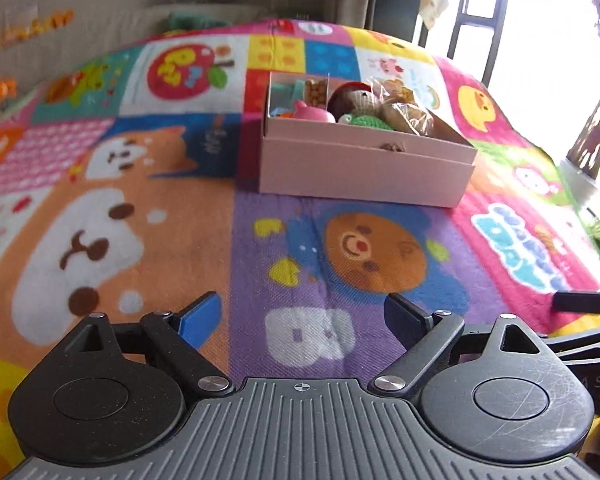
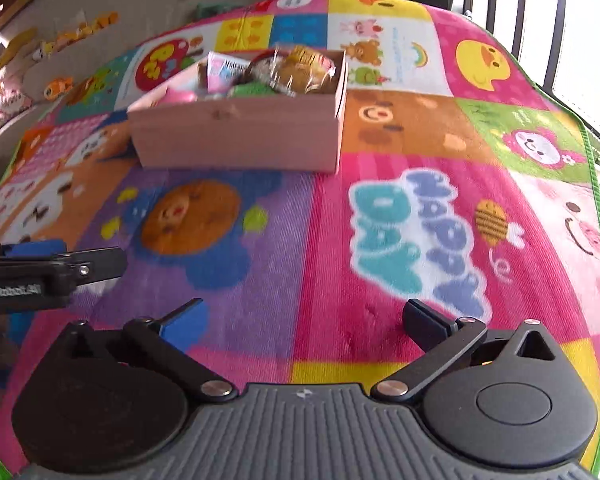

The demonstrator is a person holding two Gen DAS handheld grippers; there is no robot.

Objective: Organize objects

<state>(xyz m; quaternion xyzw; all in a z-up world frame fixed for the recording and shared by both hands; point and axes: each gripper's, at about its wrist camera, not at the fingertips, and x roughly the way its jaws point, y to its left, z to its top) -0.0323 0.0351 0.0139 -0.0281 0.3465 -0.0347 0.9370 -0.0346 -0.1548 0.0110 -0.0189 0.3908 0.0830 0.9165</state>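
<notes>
1. Nearest to each camera are its own fingers. The left tool (image 1: 302,316) has its two fingers spread wide with nothing between them. The right tool (image 2: 306,318) is released in the same way, also without any object.

2. Under both tools lies only the colourful play mat (image 1: 140,208). No loose object shows on the mat near either tool, so I judge that the sorting is mostly done or that the remaining things are out of view.

3. In the right wrist view the left tool appears at the left edge, just beside the right tool, so the two stand side by side and face nearly the same direction.

4. Farther ahead stands the pink box (image 1: 364,164). From the left tool it lies forward and a little to the right; from the right tool it lies forward and to the left (image 2: 240,140). It is therefore between the two lines of sight, well apart from both. I cannot say which tool is nearer.

5. The long side of the box runs across the view of both tools, so each one meets its long front wall.

6. Inside the box are a pink toy (image 1: 314,114), a green knitted thing (image 1: 366,122) and a wrapped brown item (image 1: 404,114), packed close together.
</notes>
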